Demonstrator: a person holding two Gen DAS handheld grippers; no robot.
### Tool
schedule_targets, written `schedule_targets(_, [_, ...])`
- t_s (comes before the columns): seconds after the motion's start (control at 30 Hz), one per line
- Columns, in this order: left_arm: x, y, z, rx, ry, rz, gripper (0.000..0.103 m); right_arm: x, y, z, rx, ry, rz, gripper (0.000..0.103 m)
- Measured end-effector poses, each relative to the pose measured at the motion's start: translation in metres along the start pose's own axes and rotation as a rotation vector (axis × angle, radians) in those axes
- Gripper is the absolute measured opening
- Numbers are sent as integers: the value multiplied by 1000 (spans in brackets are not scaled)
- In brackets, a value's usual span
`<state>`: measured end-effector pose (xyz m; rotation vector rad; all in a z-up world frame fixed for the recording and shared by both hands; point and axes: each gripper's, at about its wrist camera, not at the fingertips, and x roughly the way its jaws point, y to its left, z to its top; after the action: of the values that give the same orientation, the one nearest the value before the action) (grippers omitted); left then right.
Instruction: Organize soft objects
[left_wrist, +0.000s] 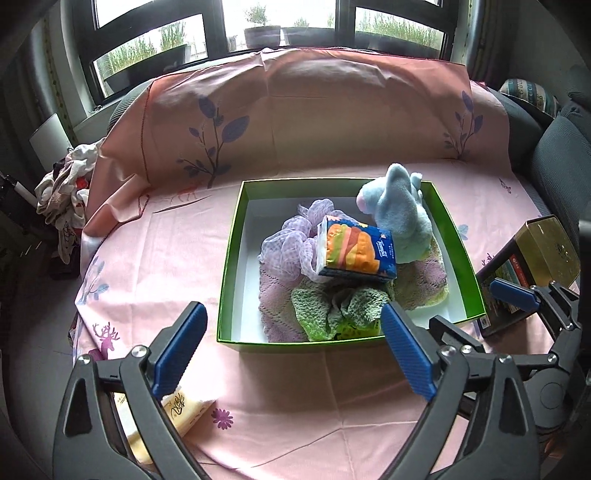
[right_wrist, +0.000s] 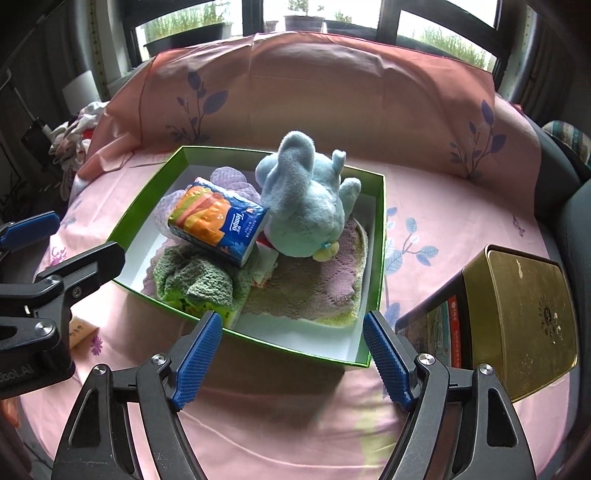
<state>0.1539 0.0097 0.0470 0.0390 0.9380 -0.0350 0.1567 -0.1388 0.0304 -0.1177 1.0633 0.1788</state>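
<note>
A green box (left_wrist: 231, 254) (right_wrist: 380, 236) sits on the pink sheet. Inside lie a blue plush toy (left_wrist: 402, 218) (right_wrist: 306, 206), a blue-and-orange tissue pack (left_wrist: 356, 253) (right_wrist: 218, 225), a lilac mesh cloth (left_wrist: 291, 243), a green knit cloth (left_wrist: 332, 310) (right_wrist: 195, 280) and a pink knit cloth (right_wrist: 314, 284). My left gripper (left_wrist: 291, 339) is open and empty, just in front of the box. My right gripper (right_wrist: 291, 343) is open and empty at the box's near edge. A yellow tissue pack (left_wrist: 181, 410) lies under my left gripper's left finger.
A gold-lidded tin (right_wrist: 517, 321) (left_wrist: 532, 266) stands right of the box. A sheet-covered backrest (left_wrist: 295, 110) rises behind. A heap of clothes (left_wrist: 62, 192) lies at the far left. A dark cushion (left_wrist: 561, 155) is at the right.
</note>
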Motion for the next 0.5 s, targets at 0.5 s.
schedule_targets(0.5, [-22, 10, -3, -61, 19, -20, 102, -9, -5, 3, 70, 53, -31, 79])
